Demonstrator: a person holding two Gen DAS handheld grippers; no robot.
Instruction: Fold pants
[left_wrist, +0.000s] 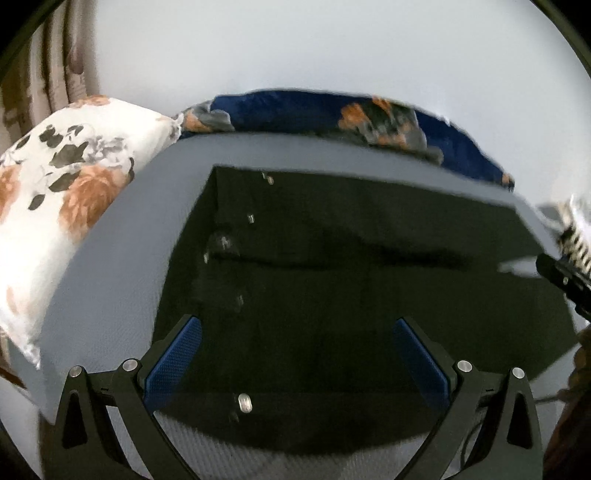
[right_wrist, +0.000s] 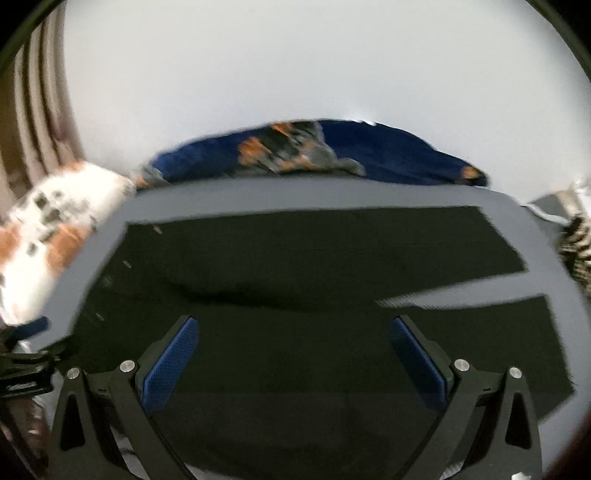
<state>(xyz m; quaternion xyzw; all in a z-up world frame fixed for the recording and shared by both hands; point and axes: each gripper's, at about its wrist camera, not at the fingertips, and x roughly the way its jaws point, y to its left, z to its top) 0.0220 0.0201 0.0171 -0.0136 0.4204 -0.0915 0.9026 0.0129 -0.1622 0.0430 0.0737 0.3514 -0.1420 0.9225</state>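
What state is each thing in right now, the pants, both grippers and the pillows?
Pants: spread flat on the grey bed, legs apart, unfolded.
Left gripper: open, fingers over the waistband end, holding nothing.
Right gripper: open, over the legs, holding nothing.
White floral pillow: lying left of the pants.
Blue floral pillow: lying beyond the pants.
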